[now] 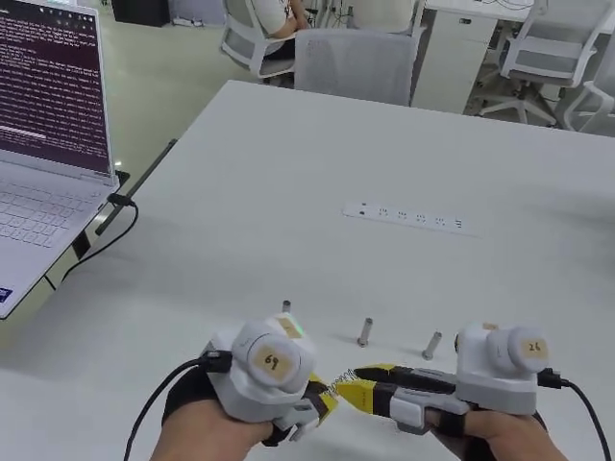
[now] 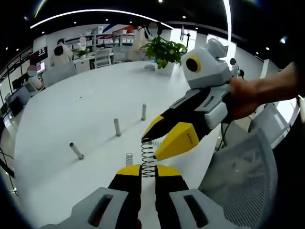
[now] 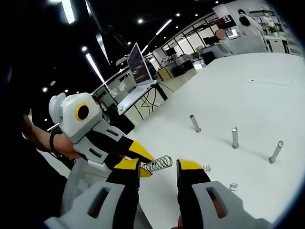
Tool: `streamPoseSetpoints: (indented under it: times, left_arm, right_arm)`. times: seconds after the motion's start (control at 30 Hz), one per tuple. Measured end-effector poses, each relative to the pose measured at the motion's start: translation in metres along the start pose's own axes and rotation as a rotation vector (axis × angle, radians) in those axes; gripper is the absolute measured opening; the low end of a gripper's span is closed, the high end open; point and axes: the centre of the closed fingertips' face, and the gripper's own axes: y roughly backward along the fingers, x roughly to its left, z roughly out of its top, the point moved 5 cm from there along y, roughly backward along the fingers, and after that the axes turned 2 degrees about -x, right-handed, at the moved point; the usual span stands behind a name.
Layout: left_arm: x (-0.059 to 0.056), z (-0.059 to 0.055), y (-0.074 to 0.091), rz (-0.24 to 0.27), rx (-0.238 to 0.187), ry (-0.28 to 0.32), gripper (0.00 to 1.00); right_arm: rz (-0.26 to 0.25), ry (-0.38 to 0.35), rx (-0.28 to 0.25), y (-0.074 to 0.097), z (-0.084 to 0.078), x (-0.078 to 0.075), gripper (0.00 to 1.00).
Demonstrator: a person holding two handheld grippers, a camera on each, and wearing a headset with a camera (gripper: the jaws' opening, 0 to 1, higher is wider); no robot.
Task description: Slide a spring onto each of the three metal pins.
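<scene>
The left gripper [image 2: 147,171] is clamped on one end of a spring [image 2: 148,153], held over the table's [image 1: 288,173] near edge. The right gripper [image 3: 158,166] faces it, its jaws spread either side of the spring's free end without pinching it. The three metal pins [image 1: 365,332] stand upright in a row just beyond, all bare, with a loose spring [image 2: 128,159] on the table beside them

Three bare upright pins [image 1: 364,332], coil spring [image 2: 148,155] pinched in left tongs [image 2: 148,168]
</scene>
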Motion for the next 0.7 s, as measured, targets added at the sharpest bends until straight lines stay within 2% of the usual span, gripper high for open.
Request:
streamPoseSetpoints:
  times: [0.33, 0.7]
  left_arm:
    - [-0.0027, 0.0022, 0.0025, -0.014, -0.009, -0.026, 0.02]
    - [-0.0078, 0.0039, 0.0010, -0.036, -0.014, -0.042, 0.02]
  right_arm:
    - [0.018, -0.048, -0.005, 0.0000, -0.0043, -0.0003, 0.25]
    - [0.028, -0.055, -0.017, 0.0018, -0.0019, 0.0003, 0.18]
